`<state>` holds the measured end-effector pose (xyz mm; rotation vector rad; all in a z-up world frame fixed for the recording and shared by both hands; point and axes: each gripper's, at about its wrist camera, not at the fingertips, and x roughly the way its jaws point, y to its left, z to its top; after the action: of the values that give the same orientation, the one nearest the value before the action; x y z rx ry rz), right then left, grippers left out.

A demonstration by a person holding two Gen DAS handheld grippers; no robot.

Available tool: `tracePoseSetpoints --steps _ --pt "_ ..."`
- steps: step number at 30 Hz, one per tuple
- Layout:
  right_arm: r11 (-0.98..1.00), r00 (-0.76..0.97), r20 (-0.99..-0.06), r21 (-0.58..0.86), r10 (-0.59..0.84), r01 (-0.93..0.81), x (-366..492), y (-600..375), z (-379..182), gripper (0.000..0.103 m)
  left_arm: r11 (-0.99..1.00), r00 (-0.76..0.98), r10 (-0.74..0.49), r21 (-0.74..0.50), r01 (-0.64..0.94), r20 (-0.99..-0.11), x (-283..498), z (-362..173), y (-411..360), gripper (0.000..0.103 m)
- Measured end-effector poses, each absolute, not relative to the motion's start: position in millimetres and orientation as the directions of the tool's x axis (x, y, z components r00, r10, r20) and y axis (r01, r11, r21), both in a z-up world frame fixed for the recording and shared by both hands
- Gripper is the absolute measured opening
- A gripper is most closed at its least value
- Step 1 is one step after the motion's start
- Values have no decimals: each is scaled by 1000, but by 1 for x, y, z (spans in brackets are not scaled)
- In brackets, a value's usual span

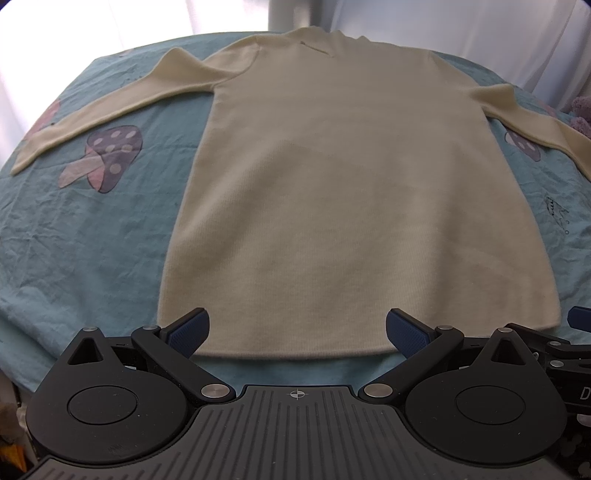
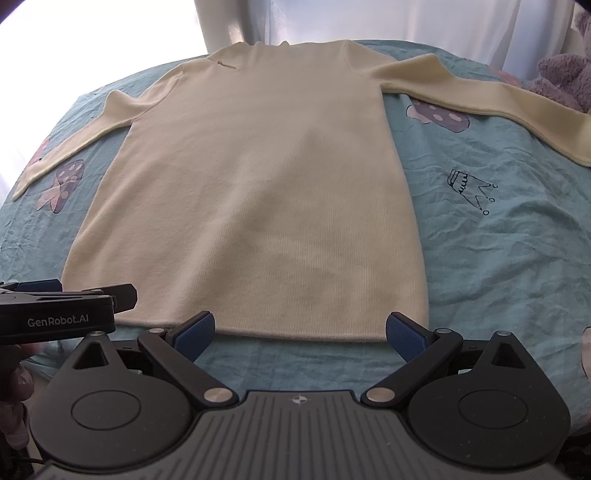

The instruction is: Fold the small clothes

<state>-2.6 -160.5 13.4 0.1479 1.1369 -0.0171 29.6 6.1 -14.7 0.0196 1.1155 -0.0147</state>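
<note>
A cream knit sweater (image 1: 325,192) lies flat on the bed, collar at the far end, hem toward me, both long sleeves spread outward. In the right wrist view the same sweater (image 2: 258,192) fills the middle. My left gripper (image 1: 297,332) is open, its blue pads hovering over the hem's left portion with nothing between them. My right gripper (image 2: 300,332) is also open, just in front of the hem's right portion. The left gripper's black body (image 2: 62,306) shows at the left edge of the right wrist view.
A teal bedsheet (image 1: 92,229) printed with mushrooms and crowns covers the bed. A purple plush toy (image 2: 565,81) sits at the far right by the right sleeve's end. Bright white curtains (image 1: 92,22) hang behind the bed. A hand (image 2: 14,387) shows at lower left.
</note>
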Motion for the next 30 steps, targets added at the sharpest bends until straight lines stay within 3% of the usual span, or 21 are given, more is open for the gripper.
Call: tracePoseSetpoints --steps 30 --pt "972 395 -910 195 129 132 -1 -169 6 99 999 405 -12 2 33 -914 41 -25 9 103"
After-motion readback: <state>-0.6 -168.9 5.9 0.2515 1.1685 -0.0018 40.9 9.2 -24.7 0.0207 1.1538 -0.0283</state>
